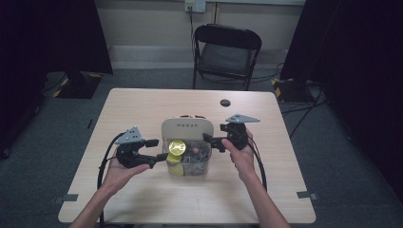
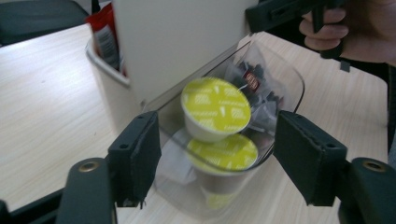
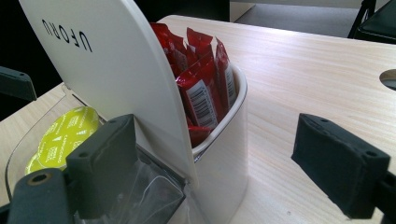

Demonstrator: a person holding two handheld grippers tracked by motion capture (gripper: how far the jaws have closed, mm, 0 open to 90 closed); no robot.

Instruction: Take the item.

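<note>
A: The left gripper (image 1: 159, 151) sits at the left rim of the clear bin (image 2: 285, 77), near the middle of the tabletop (image 1: 142, 102). Its jaws stand apart, clamping nothing.

B: And the yellow-lidded capsule (image 2: 215, 108)?

A: At the top of the bin's left side, tilted, resting on a second yellow capsule (image 2: 224, 153) beneath it. It lies beyond the left jaws' tips, untouched.

B: What's the right hand doing?

A: The right gripper (image 1: 215, 141) hovers at the bin's right rim, jaws spread wide. One pad is in front of the white raised lid (image 3: 98, 70), with the red sachets (image 3: 201, 74) in the white compartment behind it, and the pad grips nothing.

B: So which step?

A: Looks like the approach to pick that top capsule. Next, the left jaws need to push forward until they bracket its cup, then clench without knocking it deeper.
</note>
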